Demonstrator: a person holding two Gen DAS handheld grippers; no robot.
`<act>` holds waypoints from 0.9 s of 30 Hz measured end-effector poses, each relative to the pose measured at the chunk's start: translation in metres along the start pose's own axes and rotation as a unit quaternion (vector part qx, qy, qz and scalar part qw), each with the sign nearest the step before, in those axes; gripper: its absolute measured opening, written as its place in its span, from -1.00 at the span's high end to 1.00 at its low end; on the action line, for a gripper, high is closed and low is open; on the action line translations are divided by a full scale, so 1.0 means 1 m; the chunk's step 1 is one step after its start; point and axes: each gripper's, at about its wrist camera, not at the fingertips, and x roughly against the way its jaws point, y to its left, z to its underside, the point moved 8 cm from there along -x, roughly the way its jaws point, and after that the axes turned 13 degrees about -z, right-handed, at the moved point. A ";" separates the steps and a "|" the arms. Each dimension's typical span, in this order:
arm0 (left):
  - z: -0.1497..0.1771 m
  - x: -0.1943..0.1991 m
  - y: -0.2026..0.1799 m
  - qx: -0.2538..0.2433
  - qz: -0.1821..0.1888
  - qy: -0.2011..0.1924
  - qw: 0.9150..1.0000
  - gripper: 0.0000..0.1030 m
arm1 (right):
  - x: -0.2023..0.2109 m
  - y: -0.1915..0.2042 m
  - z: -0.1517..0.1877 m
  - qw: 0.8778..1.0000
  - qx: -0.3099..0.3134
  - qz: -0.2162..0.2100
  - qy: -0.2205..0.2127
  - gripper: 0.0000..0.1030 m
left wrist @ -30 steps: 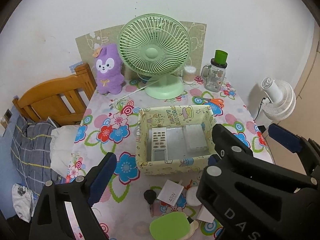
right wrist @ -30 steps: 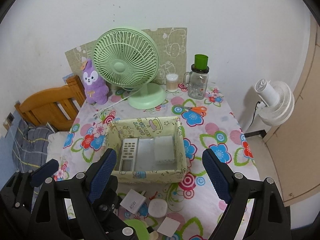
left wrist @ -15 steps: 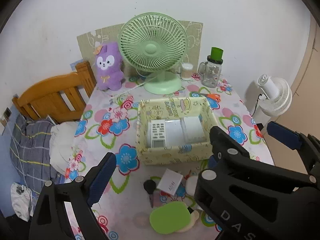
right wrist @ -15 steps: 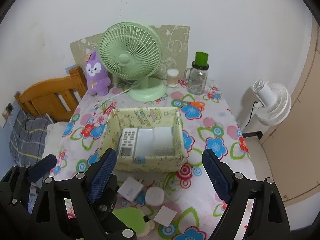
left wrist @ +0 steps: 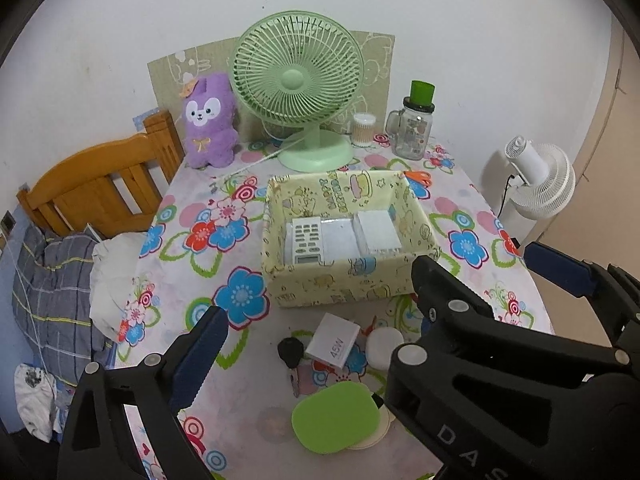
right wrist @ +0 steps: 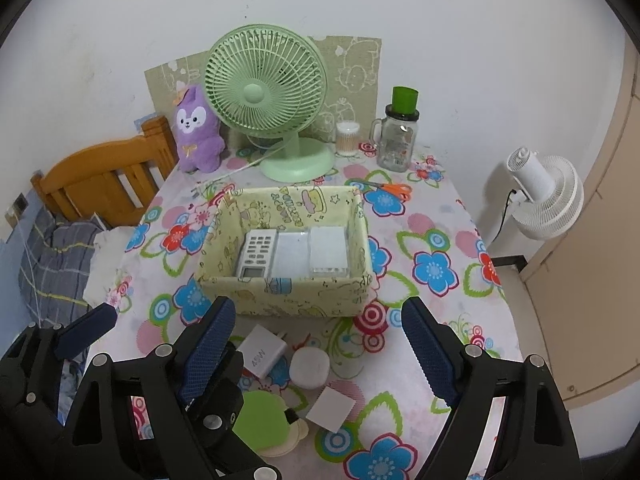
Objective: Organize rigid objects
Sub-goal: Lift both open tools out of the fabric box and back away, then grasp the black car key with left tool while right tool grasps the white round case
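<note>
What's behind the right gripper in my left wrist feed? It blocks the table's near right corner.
Observer: A flat white square lies on the cloth there, just right of the green pad.
Operator: Anything between the right jaws?
Observer: No. In the right wrist view, the right gripper is open with only cloth and the box front beyond it.
Operator: Scissors? I only see orange handles.
Observer: The whole scissors lie flat behind the box's far right corner, blades pointing left toward the fan base.
</note>
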 end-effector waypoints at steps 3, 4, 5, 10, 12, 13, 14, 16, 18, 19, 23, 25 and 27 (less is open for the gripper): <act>0.007 -0.008 -0.002 -0.004 0.002 0.012 1.000 -0.91 | -0.007 -0.003 0.008 1.000 -0.007 0.003 0.014 -0.69; 0.009 -0.010 -0.002 -0.005 0.003 0.016 1.000 -0.91 | -0.011 -0.003 0.012 1.000 -0.009 0.004 0.020 -0.69; 0.012 -0.013 -0.003 -0.004 0.006 0.021 1.000 -0.91 | -0.013 -0.004 0.015 1.000 -0.010 0.004 0.023 -0.69; 0.025 -0.023 -0.003 -0.004 0.008 0.034 0.999 -0.91 | -0.025 -0.002 0.027 0.999 -0.007 -0.002 0.037 -0.64; 0.029 -0.026 -0.002 -0.002 0.006 0.032 0.999 -0.91 | -0.029 -0.001 0.031 0.999 -0.006 -0.008 0.037 -0.62; 0.032 -0.028 -0.001 -0.001 0.006 0.033 0.999 -0.91 | -0.032 0.000 0.034 0.999 -0.004 -0.011 0.039 -0.62; 0.035 -0.031 -0.001 0.001 0.006 0.035 0.999 -0.91 | -0.035 0.001 0.036 0.999 -0.004 -0.014 0.040 -0.61; 0.041 -0.036 0.000 0.003 0.008 0.043 0.999 -0.91 | -0.041 0.003 0.041 0.999 -0.004 -0.024 0.046 -0.60; 0.046 -0.041 0.001 0.006 0.005 0.048 0.999 -0.91 | -0.049 0.005 0.048 0.998 -0.010 -0.033 0.053 -0.59; 0.049 -0.044 0.002 0.005 0.002 0.049 0.999 -0.91 | -0.053 0.005 0.051 0.998 -0.010 -0.035 0.055 -0.59; 0.061 -0.059 0.003 0.002 -0.003 0.058 0.998 -0.90 | -0.068 0.008 0.062 0.997 0.005 -0.036 0.062 -0.58; 0.067 -0.065 0.003 0.002 -0.003 0.063 0.998 -0.88 | -0.075 0.008 0.067 0.997 0.006 -0.035 0.065 -0.58; 0.072 -0.073 0.003 0.001 -0.007 0.068 0.998 -0.87 | -0.083 0.007 0.072 0.997 0.003 -0.035 0.070 -0.59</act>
